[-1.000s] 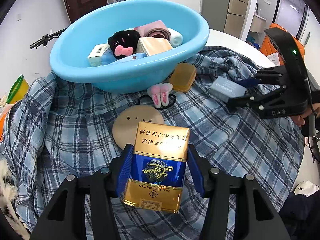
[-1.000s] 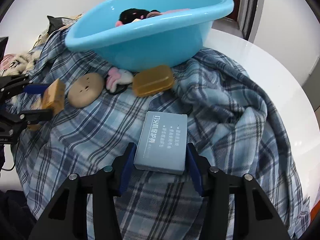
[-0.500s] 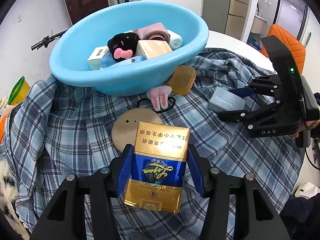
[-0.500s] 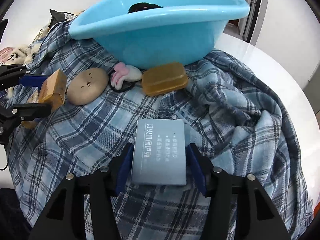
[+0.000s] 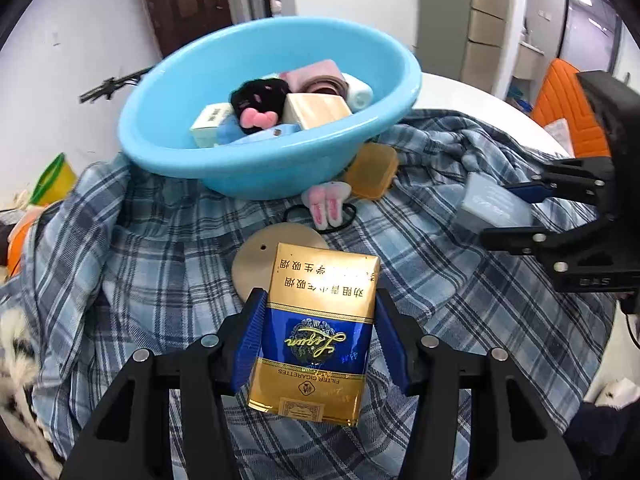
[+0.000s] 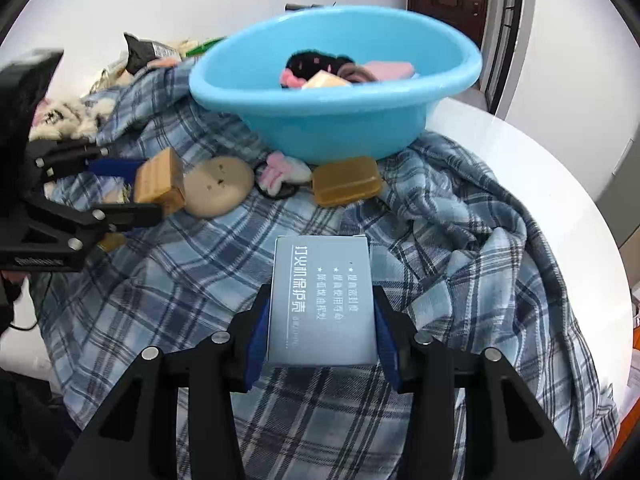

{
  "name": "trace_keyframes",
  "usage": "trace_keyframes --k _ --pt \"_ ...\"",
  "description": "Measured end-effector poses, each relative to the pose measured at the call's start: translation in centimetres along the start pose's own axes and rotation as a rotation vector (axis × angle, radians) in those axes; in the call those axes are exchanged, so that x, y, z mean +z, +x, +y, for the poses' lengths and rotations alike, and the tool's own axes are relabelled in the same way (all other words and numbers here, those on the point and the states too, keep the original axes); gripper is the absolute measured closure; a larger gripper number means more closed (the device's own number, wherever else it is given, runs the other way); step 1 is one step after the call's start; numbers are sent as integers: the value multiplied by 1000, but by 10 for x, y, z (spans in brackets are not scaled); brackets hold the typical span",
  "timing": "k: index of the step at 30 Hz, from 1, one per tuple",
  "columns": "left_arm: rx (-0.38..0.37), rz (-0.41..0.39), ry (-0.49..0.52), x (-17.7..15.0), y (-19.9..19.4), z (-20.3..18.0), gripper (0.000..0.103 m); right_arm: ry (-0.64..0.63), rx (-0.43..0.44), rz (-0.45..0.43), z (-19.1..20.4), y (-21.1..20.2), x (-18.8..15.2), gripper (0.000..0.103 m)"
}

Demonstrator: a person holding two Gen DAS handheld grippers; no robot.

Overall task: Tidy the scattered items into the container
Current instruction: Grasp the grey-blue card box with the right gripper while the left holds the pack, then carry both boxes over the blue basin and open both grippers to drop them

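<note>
left gripper (image 5: 318, 332): jaws clamped on the gold-and-blue cigarette pack (image 5: 316, 328), blue pads pressing both long sides; pack lifted clear of the cloth, printed face toward the camera
right gripper (image 6: 320, 328): jaws gripping the grey-blue box (image 6: 322, 300) by its sides; box held above the cloth, white lettering up
cross views: right gripper with its box at 3 o'clock in the left wrist view; left gripper with its pack at 9 o'clock in the right wrist view
container: light blue basin (image 5: 200, 152) at 12 o'clock of both grippers, sitting on the plaid cloth (image 5: 460, 280)
basin contents: black plush with pink bow (image 5: 260, 100), tan box (image 5: 316, 110), pink roll (image 5: 320, 78), white cylinder (image 5: 358, 90), small white carton (image 5: 210, 122), pale blue item partly hidden
still on cloth: amber soap case (image 6: 346, 180) touching the basin's near wall at 6 o'clock of it; pink-and-white bunny-ear hair tie (image 6: 282, 172) just beside the case; round beige disc (image 6: 220, 186) with small holes beside the hair tie, between basin and left gripper
worktop (image 6: 520, 152): white, round, bare part at 2 o'clock in the right wrist view, cloth covering the rest
background: dark wooden door (image 5: 184, 0), orange chair (image 5: 568, 108) at 2 o'clock in the left wrist view
</note>
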State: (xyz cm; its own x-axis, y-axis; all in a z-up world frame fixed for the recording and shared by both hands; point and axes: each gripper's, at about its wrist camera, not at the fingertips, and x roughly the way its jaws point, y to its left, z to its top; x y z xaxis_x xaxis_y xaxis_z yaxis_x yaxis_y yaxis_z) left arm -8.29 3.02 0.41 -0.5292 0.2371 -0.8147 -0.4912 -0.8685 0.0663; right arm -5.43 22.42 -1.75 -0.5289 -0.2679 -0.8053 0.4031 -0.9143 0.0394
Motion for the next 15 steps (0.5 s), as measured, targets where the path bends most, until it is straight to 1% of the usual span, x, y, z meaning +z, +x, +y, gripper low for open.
trace_keyframes --k 2,4,5,7,10,13,15 --pt "13 -35 -51 -5 -5 1 47 19 -31 -68 0 -12 1 58" --pt "32 -78 -115 -11 -10 2 47 66 -66 -162 2 -27 -4 58" --pt "45 -99 -151 -14 -13 4 47 100 -71 -207 2 -33 -7 58" --pt "69 -143 -226 -20 -19 7 47 155 -65 -267 6 -40 -14 58" --pt "112 -177 -273 -28 -26 9 47 178 -71 -285 12 -40 -18 58" --pt "148 -168 -260 -33 -25 8 47 229 -55 -265 8 -34 -21 58" --pt "152 -152 -254 -33 -23 10 47 229 -59 -237 6 -29 -22 58"
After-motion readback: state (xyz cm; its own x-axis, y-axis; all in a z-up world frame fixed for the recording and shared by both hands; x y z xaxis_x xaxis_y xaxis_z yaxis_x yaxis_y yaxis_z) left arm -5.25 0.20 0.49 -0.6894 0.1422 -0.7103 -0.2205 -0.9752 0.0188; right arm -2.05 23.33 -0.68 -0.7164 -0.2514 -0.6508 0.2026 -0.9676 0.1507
